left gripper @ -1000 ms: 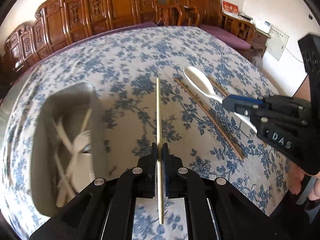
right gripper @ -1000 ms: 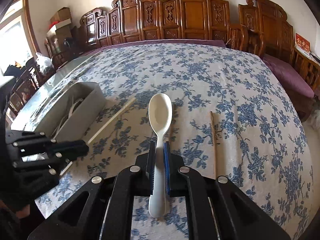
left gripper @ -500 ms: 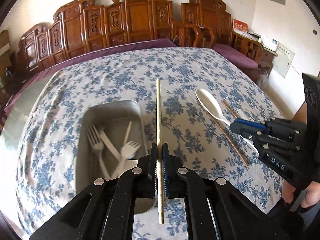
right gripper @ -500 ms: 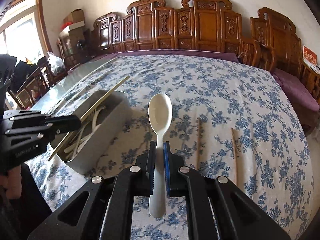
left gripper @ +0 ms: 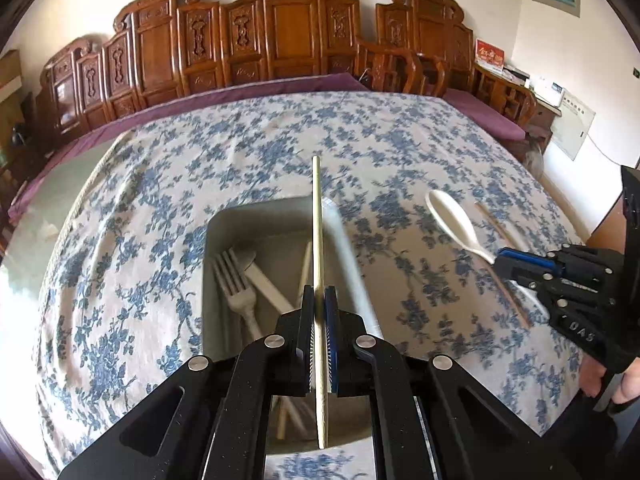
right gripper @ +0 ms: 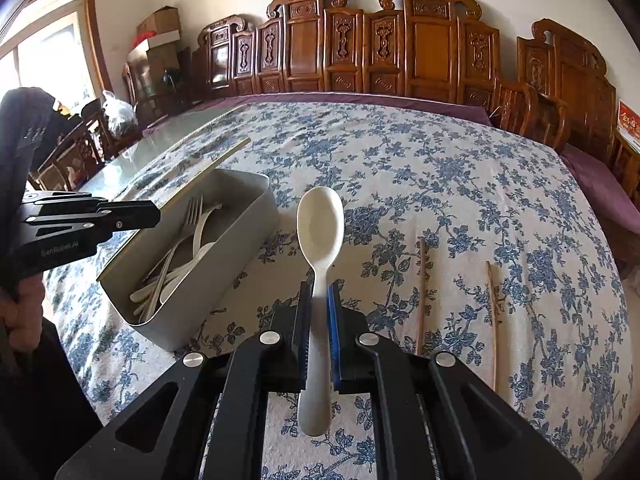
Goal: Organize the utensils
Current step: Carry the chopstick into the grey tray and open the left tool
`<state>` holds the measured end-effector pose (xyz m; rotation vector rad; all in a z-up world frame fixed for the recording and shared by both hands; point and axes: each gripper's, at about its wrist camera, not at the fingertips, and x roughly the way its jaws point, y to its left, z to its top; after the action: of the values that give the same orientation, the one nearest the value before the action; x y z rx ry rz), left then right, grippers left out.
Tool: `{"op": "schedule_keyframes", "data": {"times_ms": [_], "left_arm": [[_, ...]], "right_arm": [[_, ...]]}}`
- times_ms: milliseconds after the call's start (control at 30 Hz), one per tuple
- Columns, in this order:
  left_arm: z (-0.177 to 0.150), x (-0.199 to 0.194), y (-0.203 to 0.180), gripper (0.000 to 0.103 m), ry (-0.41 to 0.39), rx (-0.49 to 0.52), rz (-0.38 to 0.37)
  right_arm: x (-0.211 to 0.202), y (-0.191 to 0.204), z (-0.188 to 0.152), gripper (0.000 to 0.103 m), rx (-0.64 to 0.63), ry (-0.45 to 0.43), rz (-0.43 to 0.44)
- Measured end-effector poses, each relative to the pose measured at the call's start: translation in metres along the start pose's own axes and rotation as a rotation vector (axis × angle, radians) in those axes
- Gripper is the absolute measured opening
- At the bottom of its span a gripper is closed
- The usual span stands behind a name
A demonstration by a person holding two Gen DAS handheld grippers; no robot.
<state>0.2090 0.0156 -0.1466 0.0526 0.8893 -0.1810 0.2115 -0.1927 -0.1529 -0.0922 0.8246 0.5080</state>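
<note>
My left gripper is shut on a pale chopstick and holds it lengthwise above the grey metal box. Inside the box lie white forks and other pale utensils. My right gripper is shut on the handle of a white spoon, held above the tablecloth just right of the box. In the right wrist view the left gripper and its chopstick hang over the box's far side. The left wrist view shows the right gripper carrying the spoon.
Two brown wooden chopsticks lie on the blue floral tablecloth to the right of the spoon. Carved wooden chairs line the far side of the table. A hand grips the left tool's handle.
The left gripper has carried the chopstick leftward from over the cloth to above the box. The right gripper has brought the spoon closer to the box.
</note>
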Motion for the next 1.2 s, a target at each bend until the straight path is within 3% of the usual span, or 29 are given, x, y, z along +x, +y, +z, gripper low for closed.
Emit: {"op": "schedule_keyframes", "data": {"times_ms": [467, 833, 967, 1033, 1200], "left_arm": [[-0.023, 0.032, 0.035, 0.004, 0.082, -0.06, 0.011], [-0.023, 0.037, 0.039, 0.005, 0.089, -0.068, 0.031], [-0.022, 0.035, 0.039, 0.005, 0.081, -0.071, 0.037], [-0.022, 0.031, 0.039, 0.011, 0.072, -0.074, 0.038], [-0.021, 0.012, 0.041, 0.012, 0.012, -0.078, 0.058]], "right_arm": [[0.02, 0.009, -0.001, 0.01, -0.023, 0.042, 0.001], [0.023, 0.012, -0.002, 0.01, -0.029, 0.046, 0.008], [0.021, 0.013, -0.002, 0.01, -0.027, 0.042, 0.012], [0.02, 0.014, -0.001, 0.01, -0.026, 0.039, 0.016], [0.013, 0.019, -0.001, 0.01, -0.023, 0.027, 0.023]]}}
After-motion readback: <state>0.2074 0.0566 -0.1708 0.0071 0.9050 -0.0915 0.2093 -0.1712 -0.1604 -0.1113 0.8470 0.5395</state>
